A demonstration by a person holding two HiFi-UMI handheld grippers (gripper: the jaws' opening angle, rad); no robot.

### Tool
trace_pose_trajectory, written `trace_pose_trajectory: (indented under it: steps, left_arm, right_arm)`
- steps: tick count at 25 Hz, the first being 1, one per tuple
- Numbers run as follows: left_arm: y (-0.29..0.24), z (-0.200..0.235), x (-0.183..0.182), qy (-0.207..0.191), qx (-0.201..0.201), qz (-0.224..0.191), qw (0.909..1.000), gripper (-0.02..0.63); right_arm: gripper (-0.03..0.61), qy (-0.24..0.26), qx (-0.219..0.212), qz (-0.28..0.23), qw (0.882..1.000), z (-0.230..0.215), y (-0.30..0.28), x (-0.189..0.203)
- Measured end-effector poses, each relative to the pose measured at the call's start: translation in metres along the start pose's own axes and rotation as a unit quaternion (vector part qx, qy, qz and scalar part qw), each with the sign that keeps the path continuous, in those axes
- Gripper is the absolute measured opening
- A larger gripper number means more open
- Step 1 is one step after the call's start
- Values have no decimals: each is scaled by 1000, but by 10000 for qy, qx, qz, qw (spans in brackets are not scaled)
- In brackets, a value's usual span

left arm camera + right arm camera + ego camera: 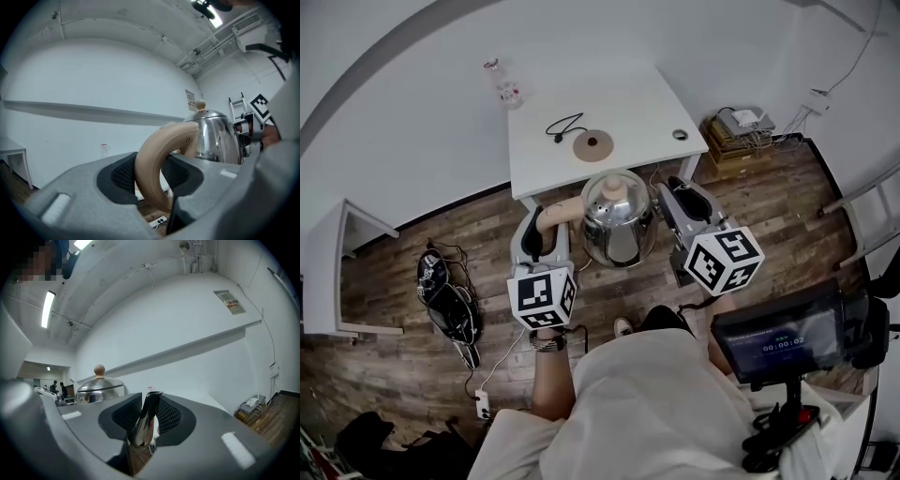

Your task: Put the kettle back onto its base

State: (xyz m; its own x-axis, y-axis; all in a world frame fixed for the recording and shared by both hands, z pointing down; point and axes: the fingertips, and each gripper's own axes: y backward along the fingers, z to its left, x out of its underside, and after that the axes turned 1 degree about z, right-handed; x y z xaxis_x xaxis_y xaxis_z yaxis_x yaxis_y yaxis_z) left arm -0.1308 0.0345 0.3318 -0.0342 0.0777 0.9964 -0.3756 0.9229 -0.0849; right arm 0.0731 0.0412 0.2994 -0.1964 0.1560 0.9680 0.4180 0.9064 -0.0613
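Kettle [617,220] at near table [637,103] edge, base [592,144] beyond

Clear bottle [502,82], dark shoes [442,302], white power strip [483,405]

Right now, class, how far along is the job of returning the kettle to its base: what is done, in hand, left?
Done: the kettle is lifted, left tongs clamped on its handle, right tongs on its spout. In hand: it hangs short of the table. Left: set it on the round base, then release.
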Motion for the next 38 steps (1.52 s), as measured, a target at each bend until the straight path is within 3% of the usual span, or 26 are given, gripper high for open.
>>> trace_pose_trajectory:
  steps: [12,16,38]
  left_arm:
    - [-17,2,1,24,165,-45,9999,158]
    - [-61,25,13,96,169,64,9998,158]
    - [-209,87,42,279,-26,379,9989,158]
  right_arm:
    - [89,128,62,-57,9999,-6,-7,-2]
    - [84,115,109,34,9999,-25,-57,2]
    - [84,35,-124,481,9988,-98,-216,16]
